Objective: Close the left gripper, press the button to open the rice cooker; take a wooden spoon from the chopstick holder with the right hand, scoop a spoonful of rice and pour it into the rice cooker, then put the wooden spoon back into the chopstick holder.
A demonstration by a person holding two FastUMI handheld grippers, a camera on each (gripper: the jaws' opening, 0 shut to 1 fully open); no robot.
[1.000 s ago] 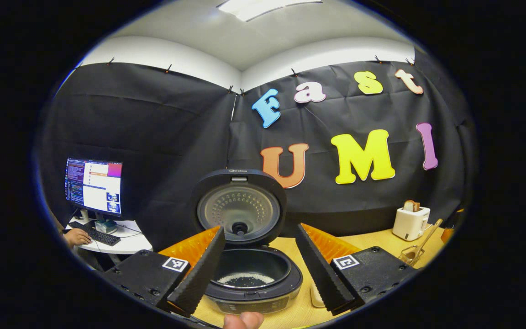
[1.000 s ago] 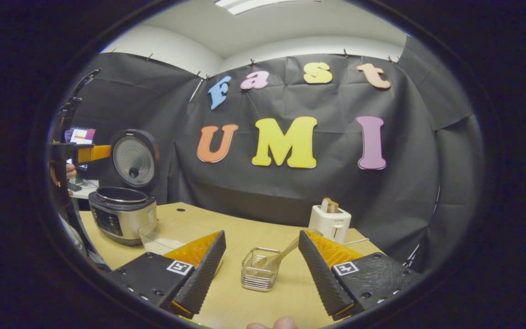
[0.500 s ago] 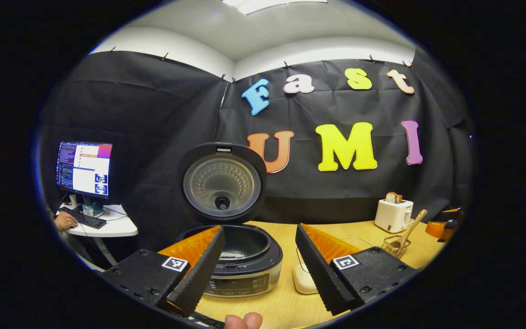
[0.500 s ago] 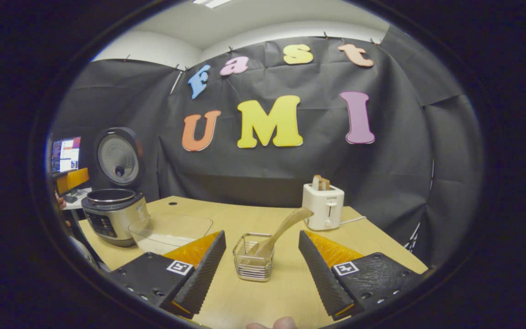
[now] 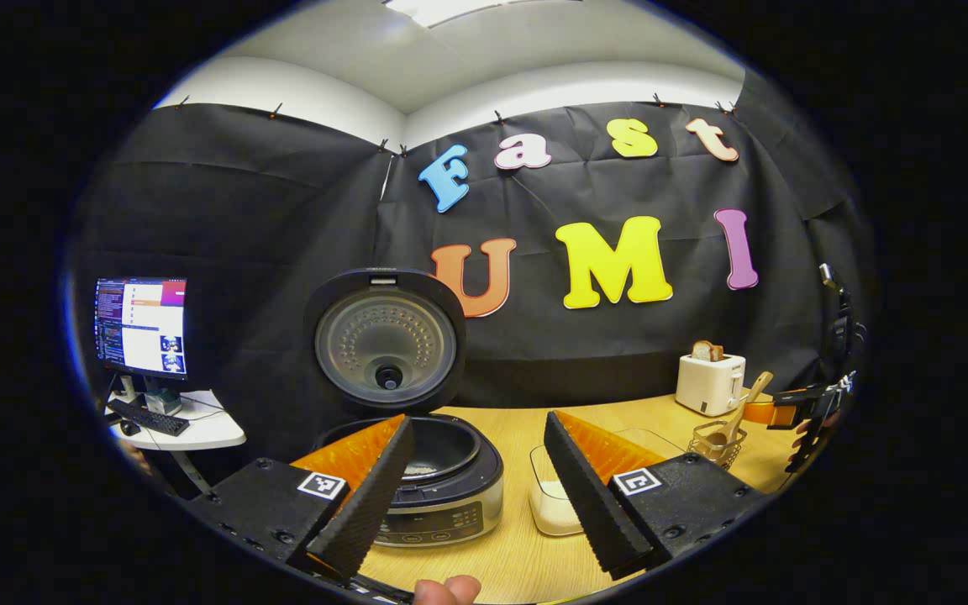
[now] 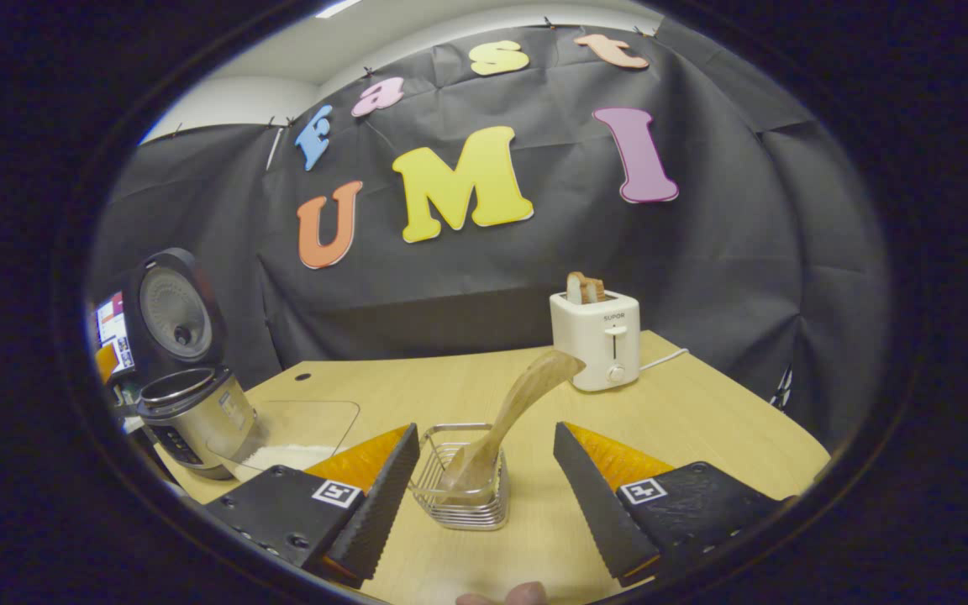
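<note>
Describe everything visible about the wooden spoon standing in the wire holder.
The pale wooden spoon looks like one carved piece of light wood. Its bowl end sits down inside the square wire chopstick holder, and its curved handle leans up and away toward the white toaster, ending in a broad rounded tip. Only the holder touches it. The open right gripper frames it, with its fingers clear on either side.

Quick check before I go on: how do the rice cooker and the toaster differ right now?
The rice cooker is round, dark and metallic; the toaster is a white box. The cooker's lid stands open with some rice in the pot; the toaster holds bread in its slot. The cooker sits at the table's left end, the toaster at the back right. Both stand upright on it.
</note>
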